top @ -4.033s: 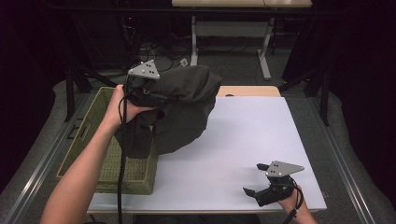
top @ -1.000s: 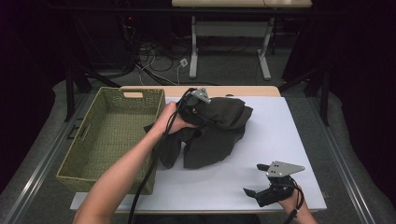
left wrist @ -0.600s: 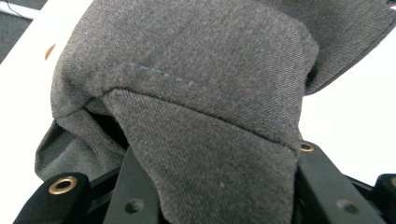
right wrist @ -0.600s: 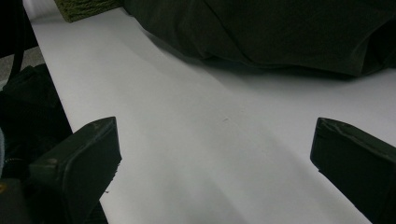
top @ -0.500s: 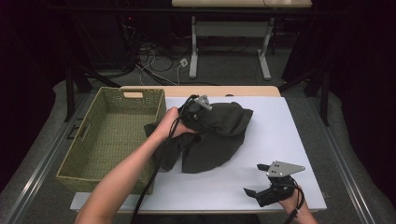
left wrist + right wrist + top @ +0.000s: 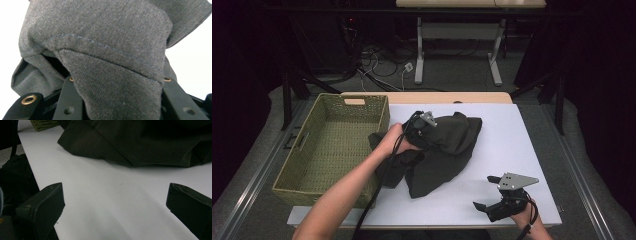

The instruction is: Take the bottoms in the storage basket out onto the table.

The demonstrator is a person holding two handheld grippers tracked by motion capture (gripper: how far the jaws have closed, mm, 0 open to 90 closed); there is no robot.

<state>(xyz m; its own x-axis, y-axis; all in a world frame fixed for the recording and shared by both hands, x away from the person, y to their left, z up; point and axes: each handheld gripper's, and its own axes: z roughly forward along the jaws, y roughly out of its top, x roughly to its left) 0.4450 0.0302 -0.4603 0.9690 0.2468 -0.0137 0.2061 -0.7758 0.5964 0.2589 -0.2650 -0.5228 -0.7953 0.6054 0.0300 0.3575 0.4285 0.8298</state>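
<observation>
Counter point(image 6: 512, 150) space takes up most of the high view, a white top with a woven green basket point(image 6: 332, 150) standing at its left edge. Just right of the basket, a dark grey garment point(image 6: 447, 155) lies crumpled in a heap on the white surface, one corner touching the basket's right wall. The left gripper point(image 6: 424, 131) sits on top of the heap, and in the left gripper view a stitched fold of the garment point(image 6: 112, 62) lies between its black jaws; the jaws have just been opening a little, and whether the pads press on the cloth I cannot tell. The right gripper point(image 6: 492, 207) rests near the counter's front right corner, well apart from the garment, its jaws spread wide with bare white counter between them.
</observation>
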